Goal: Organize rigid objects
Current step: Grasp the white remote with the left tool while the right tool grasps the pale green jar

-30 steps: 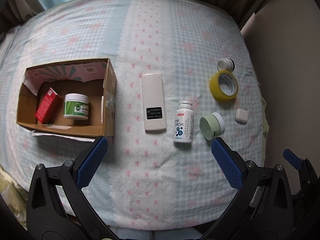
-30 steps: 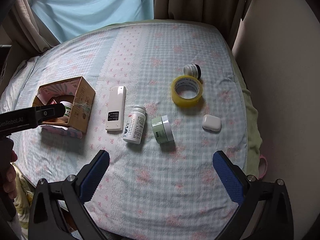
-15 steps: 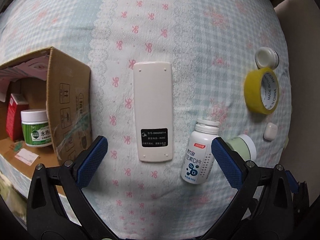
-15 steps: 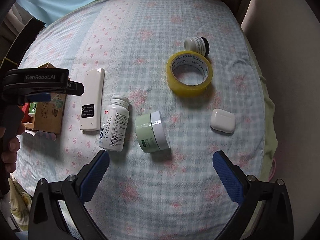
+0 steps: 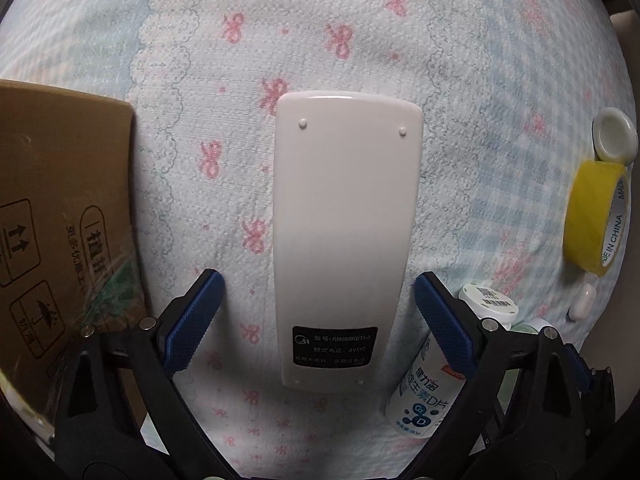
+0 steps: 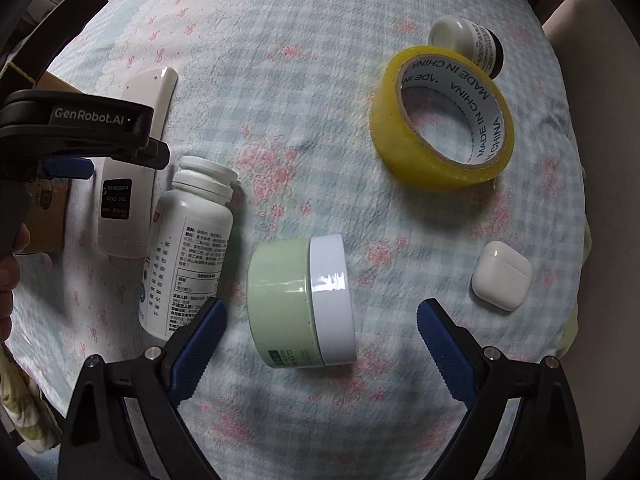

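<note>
A white remote control [image 5: 344, 236] lies face down on the bed. My left gripper [image 5: 320, 292] is open, its blue pads on either side of the remote's lower half without touching it. My right gripper [image 6: 320, 320] is open, its pads flanking a pale green jar with a white lid [image 6: 304, 304] that lies on its side. A white pill bottle [image 6: 188, 244] lies between the remote [image 6: 128, 184] and the jar; it also shows in the left wrist view [image 5: 432, 380]. The cardboard box [image 5: 60, 220] stands left of the remote.
A yellow tape roll [image 6: 440, 116] lies at the far right with a small white-and-black jar [image 6: 468, 44] behind it. A white earbud case [image 6: 502, 276] lies near the bed's right edge. The bed cover [image 6: 300, 40] is blue check with pink bows.
Both grippers have moved down and forward. The left one now straddles the remote, the right one straddles the green jar. Both stay open.
</note>
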